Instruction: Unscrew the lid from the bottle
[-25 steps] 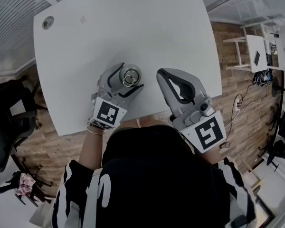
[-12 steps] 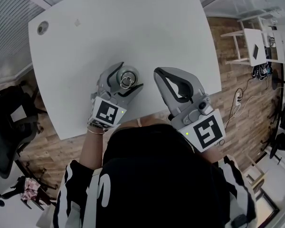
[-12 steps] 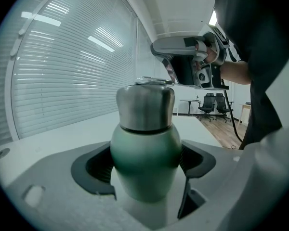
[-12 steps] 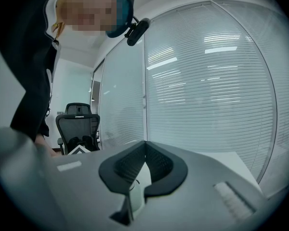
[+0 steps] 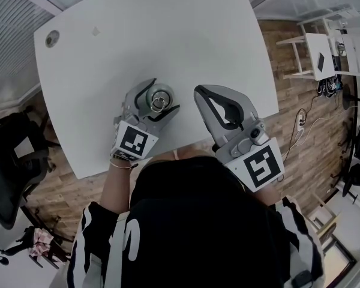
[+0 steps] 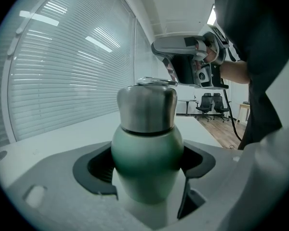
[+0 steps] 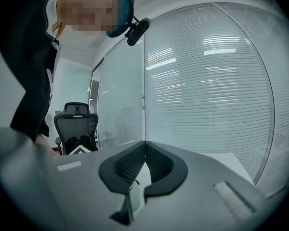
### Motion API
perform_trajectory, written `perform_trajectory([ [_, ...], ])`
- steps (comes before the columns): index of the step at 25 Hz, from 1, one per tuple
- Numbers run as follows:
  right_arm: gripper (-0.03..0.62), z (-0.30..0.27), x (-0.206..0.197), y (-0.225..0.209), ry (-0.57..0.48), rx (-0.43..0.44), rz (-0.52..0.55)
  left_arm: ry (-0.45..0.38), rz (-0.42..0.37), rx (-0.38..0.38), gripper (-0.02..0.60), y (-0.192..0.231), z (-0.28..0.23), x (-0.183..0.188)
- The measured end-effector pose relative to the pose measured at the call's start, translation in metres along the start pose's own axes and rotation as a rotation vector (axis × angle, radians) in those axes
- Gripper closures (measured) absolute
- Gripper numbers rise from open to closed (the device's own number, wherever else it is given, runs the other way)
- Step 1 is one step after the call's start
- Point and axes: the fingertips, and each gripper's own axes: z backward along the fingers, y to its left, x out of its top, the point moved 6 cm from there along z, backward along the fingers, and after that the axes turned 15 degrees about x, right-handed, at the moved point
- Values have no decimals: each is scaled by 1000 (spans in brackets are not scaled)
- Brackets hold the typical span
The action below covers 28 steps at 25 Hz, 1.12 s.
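In left gripper (image 5: 162, 95): bottle (image 6: 147, 155), lid (image 6: 147, 107) on.

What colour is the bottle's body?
The bottle is pale green, its lid silver; best in left gripper view.

The bottle (image 6: 147, 162) is pale green with a silver lid (image 6: 147, 107); the table (image 5: 168, 35) is white, the floor (image 5: 57, 191) brown wood planks.

Brightly, evenly lit; pale glare across white rounded worktop (image 5: 168, 35) toward 12 o'clock; fisheye-curved, dark-vignetted edges; sharp mid-frame.
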Motion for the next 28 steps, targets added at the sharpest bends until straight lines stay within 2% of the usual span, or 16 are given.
perform_trajectory([
  [7, 600, 2, 1, 2, 1, -8, 2, -7, 8, -13, 196, 1, 0, 1],
  [13, 600, 5, 4, 1, 0, -10, 10, -4, 82, -8, 196, 6, 1, -2],
  [20, 600, 6, 7, 2, -12, 1, 23, -1, 56, -1, 196, 7, 4, 8],
  [28, 600, 6, 23, 0, -49, 27, 47, -21, 53, 26, 196, 17, 14, 43],
])
